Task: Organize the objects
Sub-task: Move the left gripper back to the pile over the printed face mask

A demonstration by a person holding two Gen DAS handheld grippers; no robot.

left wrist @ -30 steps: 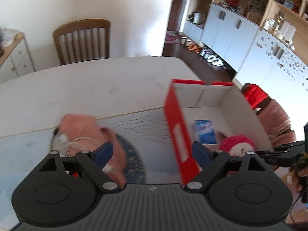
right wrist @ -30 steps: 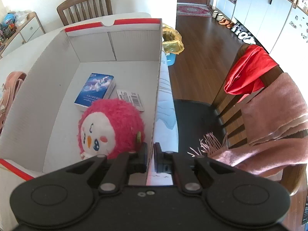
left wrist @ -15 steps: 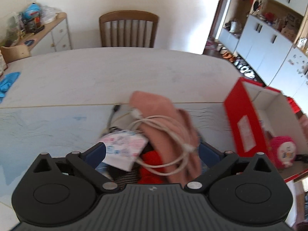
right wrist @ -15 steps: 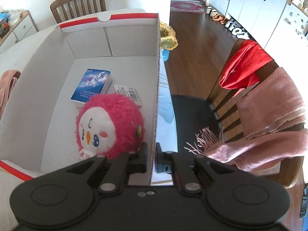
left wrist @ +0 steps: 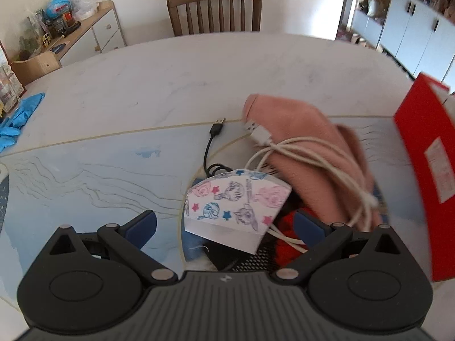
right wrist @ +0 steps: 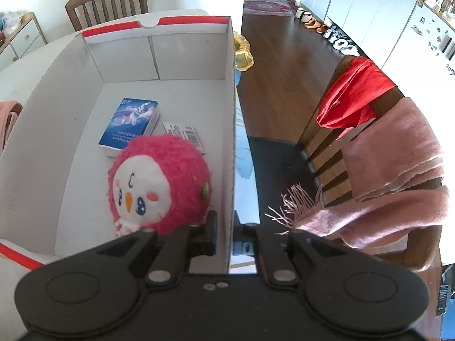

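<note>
A patterned face mask (left wrist: 236,201) lies on a heap with a pink cloth (left wrist: 307,153), a white cable (left wrist: 307,153), a black cable (left wrist: 212,142) and something red (left wrist: 287,227). My left gripper (left wrist: 224,223) hangs open over the mask, a pad on either side and not pressing. The red and white box (right wrist: 182,56) holds a pink plush toy (right wrist: 159,187), a blue packet (right wrist: 130,122) and a barcode card (right wrist: 184,133). My right gripper (right wrist: 224,230) is shut on the box's right wall.
A wooden chair (left wrist: 213,11) stands at the table's far side, blue gloves (left wrist: 20,116) lie at its left edge. The box's red wall (left wrist: 423,153) rises right of the heap. A chair draped with pink scarf (right wrist: 398,176) and red cloth (right wrist: 352,91) stands right.
The left gripper swung left from the box and sank over the heap, so the mask and cables now sit between its jaws. The right gripper kept its hold on the box wall.
</note>
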